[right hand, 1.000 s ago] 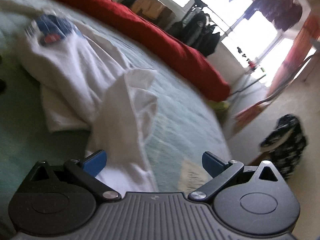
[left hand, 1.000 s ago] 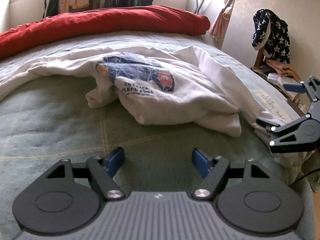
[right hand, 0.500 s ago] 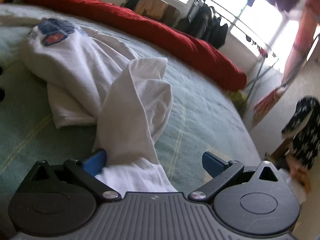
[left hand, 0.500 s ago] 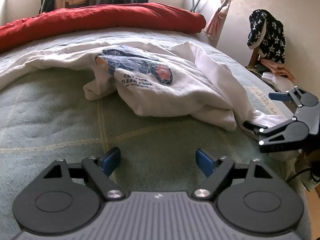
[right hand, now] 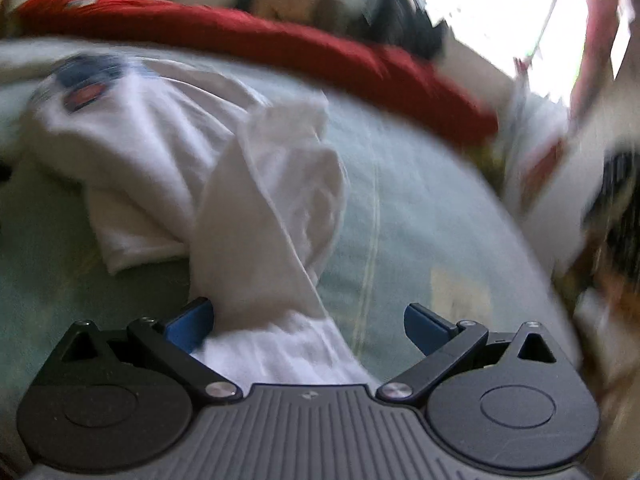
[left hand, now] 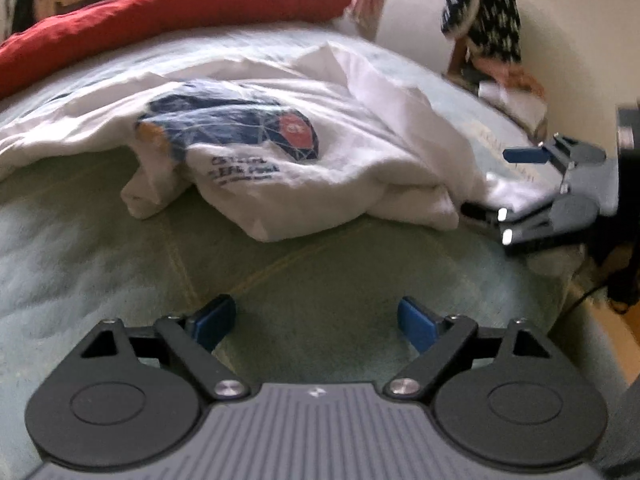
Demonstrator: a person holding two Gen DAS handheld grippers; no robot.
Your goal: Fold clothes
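Note:
A crumpled white T-shirt [left hand: 320,160] with a dark blue print lies on the pale green bedspread [left hand: 320,272]. My left gripper [left hand: 316,324] hovers over bare bedspread in front of the shirt. Its jaws are opening and nothing is between them. In the right wrist view, a long white fold of the T-shirt [right hand: 260,208] runs down between the wide-apart fingers of my right gripper [right hand: 310,326] and rests against the left pad. In the left wrist view, the right gripper [left hand: 500,184] sits at the shirt's right end, cloth between its fingers.
A red duvet [left hand: 160,20] lies along the far side of the bed. A star-patterned dark garment [left hand: 484,20] hangs over a chair at the right, above piled items. The bed's right edge [left hand: 560,292] drops to the floor. Hanging clothes [right hand: 400,20] stand by the window.
The left gripper's jaws have spread wider. Both wrists have rolled, so both views have tilted. In the left wrist view the right gripper has shifted up, with the white fold still between its fingers.

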